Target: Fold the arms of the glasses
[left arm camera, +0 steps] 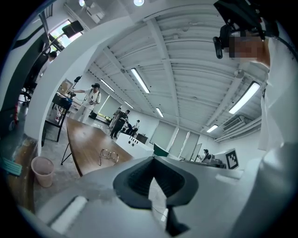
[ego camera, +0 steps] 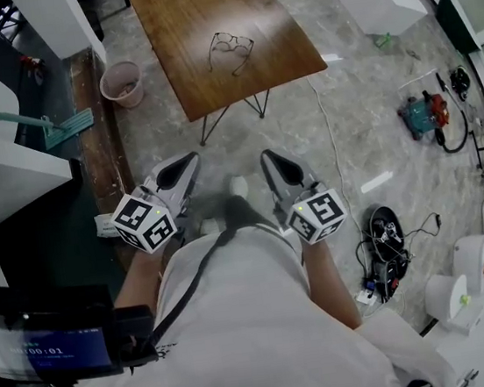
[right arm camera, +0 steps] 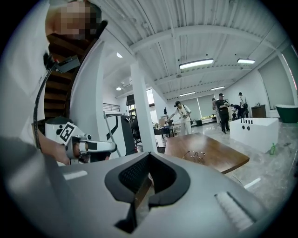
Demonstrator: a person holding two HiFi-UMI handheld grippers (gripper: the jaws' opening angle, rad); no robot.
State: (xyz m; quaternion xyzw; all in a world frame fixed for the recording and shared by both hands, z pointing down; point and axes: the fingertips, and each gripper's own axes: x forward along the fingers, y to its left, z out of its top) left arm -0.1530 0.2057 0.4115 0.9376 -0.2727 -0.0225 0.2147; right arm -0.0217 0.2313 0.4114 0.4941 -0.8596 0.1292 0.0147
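Pale marbled floor (ego camera: pixel 375 126) fills an open workshop where a person stands well back from a wooden table (ego camera: pixel 195 35). At far left, a pink bucket (ego camera: pixel 122 83) sits on the floor beside the table's edge. The left gripper (ego camera: pixel 187 164), held near the person's waist, has its jaws closed together with nothing between them. Ahead, the glasses (ego camera: pixel 230 50) lie near the table's front corner, arms apparently unfolded, well apart from both tools. The right gripper (ego camera: pixel 269 156), level with its partner, likewise shows its jaws pressed together and empty. Further right, a red-and-teal power tool (ego camera: pixel 423 113) and tangled cables (ego camera: pixel 386 249) rest on the floor.
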